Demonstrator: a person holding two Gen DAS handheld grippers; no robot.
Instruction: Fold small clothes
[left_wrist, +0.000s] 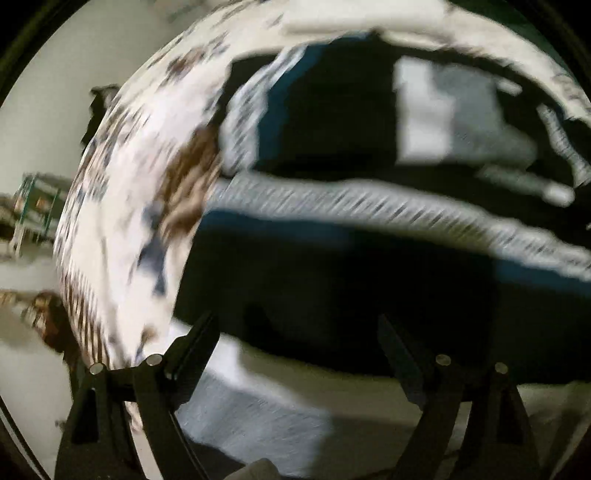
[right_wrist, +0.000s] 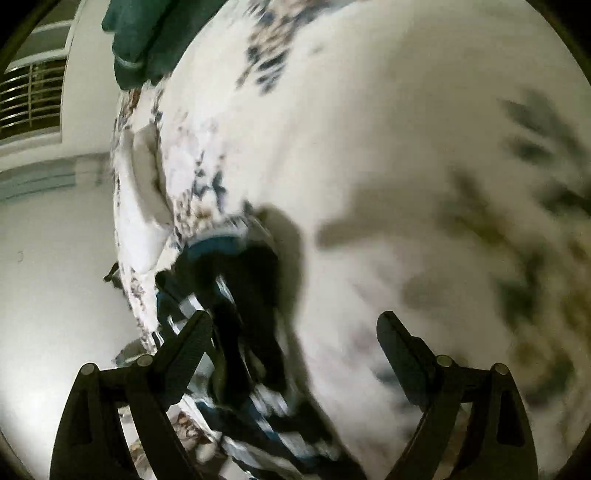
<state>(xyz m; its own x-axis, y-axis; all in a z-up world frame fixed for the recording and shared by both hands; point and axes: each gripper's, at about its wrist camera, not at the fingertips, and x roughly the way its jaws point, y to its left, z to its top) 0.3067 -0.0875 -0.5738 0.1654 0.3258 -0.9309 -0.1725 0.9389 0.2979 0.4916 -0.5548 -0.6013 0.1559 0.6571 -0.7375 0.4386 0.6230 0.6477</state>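
A dark garment (left_wrist: 332, 288) with a pale striped band (left_wrist: 369, 206) and teal edging lies spread on a white floral bedsheet (left_wrist: 122, 177), blurred in the left wrist view. My left gripper (left_wrist: 297, 325) hangs open just above it, nothing between its fingers. In the right wrist view the same dark striped garment (right_wrist: 243, 295) lies crumpled at lower left on the floral bedsheet (right_wrist: 406, 147). My right gripper (right_wrist: 295, 325) stands open over the sheet beside it, its left finger (right_wrist: 195, 332) in front of the garment's edge. Nothing is held.
A white and grey piece of cloth (left_wrist: 258, 424) lies under the left gripper. A teal garment (right_wrist: 144, 40) hangs at the top left of the right wrist view. White walls, a barred window (right_wrist: 29, 99) and the bed's edge (right_wrist: 136, 206) lie to the left.
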